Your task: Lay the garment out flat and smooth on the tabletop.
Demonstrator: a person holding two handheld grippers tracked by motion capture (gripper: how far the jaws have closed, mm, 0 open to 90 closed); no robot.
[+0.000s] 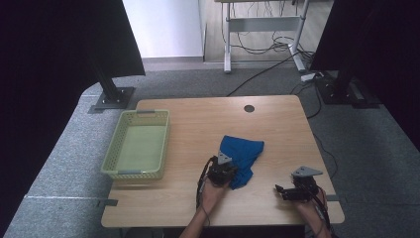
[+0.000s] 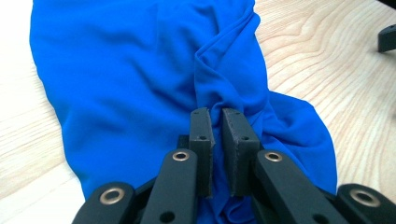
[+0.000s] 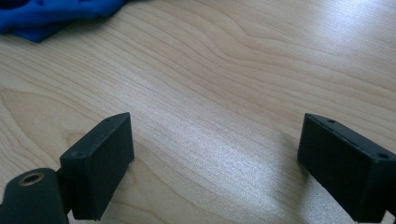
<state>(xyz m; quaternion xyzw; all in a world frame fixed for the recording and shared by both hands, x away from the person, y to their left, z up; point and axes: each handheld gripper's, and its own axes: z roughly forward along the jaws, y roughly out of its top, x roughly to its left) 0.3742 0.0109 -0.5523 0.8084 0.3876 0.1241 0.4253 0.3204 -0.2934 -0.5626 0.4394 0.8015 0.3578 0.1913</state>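
Left gripper (image 2: 217, 114): clamped on a fold of crumpled blue cloth (image 2: 140, 79) at mid-table, grip prob. thin; lift slow, w/ right gripper (image 3: 215, 154) splayed empty nearby, toward pale green plastic basket (image 1: 110, 159).

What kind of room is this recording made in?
Probably a lab or office workroom set up for recording: grey carpet, a bare wooden table, dark screens on stands either side, and loose cables under a desk frame behind.
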